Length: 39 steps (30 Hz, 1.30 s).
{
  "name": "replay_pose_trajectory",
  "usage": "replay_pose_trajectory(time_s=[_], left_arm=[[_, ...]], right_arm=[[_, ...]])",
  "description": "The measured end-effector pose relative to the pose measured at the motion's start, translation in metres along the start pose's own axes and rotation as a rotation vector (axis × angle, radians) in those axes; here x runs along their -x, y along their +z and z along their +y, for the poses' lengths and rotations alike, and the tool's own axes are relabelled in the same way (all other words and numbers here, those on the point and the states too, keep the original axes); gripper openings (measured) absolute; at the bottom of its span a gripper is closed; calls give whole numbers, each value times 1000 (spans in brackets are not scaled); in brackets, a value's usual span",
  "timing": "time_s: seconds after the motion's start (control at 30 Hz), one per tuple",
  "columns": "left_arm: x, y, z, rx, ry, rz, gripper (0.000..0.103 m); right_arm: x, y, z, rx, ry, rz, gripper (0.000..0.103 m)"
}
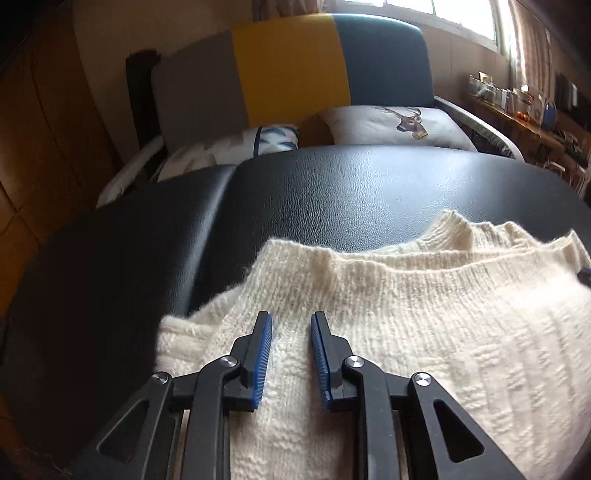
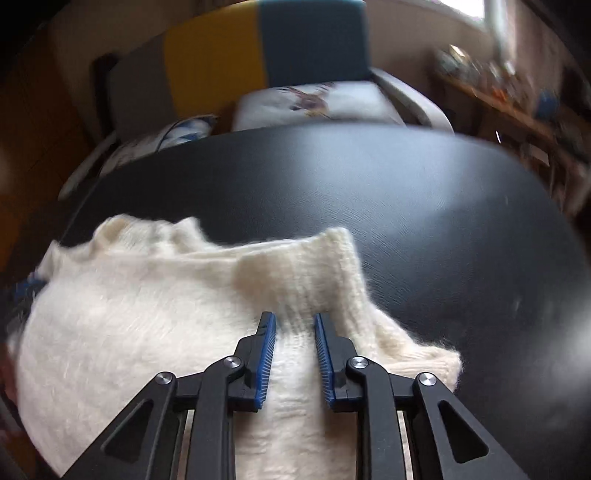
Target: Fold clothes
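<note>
Window daylight; blurred right-wrist view

**Left gripper over a cream sweater**

The left gripper [image 1: 291, 321] sits above a cream knit sweater [image 1: 388, 325], its blue-padded fingers [image 1: 263, 350] parted with fabric showing between them. The sweater lies on a black padded table [image 1: 332, 184], its ribbed edge toward the far side. Beyond the table are a pillow [image 1: 399, 125] printed with a deer head and a headboard [image 1: 291, 70] in grey, yellow and teal panels. A cluttered shelf [image 1: 517, 107] stands at right under a window [image 1: 461, 14].
</note>
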<state>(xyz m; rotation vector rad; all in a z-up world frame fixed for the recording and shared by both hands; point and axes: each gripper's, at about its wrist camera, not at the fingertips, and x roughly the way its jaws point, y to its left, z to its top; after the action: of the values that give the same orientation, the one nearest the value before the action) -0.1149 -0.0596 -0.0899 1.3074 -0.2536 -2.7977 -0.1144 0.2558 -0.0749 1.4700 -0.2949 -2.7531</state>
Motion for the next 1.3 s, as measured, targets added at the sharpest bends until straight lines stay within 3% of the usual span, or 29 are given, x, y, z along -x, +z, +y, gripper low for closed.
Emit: replay_pose_trajectory(time_s=[0.07,0.23,0.27,0.37,0.5,0.57,0.67,0.77,0.83,0.9,1.0,1.17,1.3], left_arm=[[-1,-3,-1,5,6,-5,22],[20,-16,-4,31,-45,-26,22],[24,-19,-4,36,-57,-31,22],[39,-27,-6,51,-92,-44,22],[57,-38,-8,71,-140,-62,22],[66,-44,-11,68,-157,-72,22],[66,-53,-27,-19,-99,-96,22],[64,-56,-33,-63,-69,-106,22],[61,-54,-27,-59,-79,-93,26],[57,-54,-19,-27,-99,-81,36],[55,-52,-9,31,-133,-63,36],[68,-48,-6,67,-148,-34,30],[84,-59,-15,46,-147,-19,26]], right_arm=[[-3,1,-17,-86,27,-11,8],[15,2,-29,-147,93,-24,9],[28,1,-31,-153,88,-48,13],[71,-12,-35,-119,42,-112,13],[101,-46,-24,-11,75,-120,13],[102,-62,-12,42,92,-117,13],[89,-78,-2,90,99,-85,13],[71,-85,-9,82,22,-52,9],[67,-85,-22,34,9,-61,8],[64,-85,-30,5,21,-65,8],[66,-79,-26,7,10,-47,8],[93,-73,3,36,83,-102,20],[86,-81,29,77,124,-69,28]])
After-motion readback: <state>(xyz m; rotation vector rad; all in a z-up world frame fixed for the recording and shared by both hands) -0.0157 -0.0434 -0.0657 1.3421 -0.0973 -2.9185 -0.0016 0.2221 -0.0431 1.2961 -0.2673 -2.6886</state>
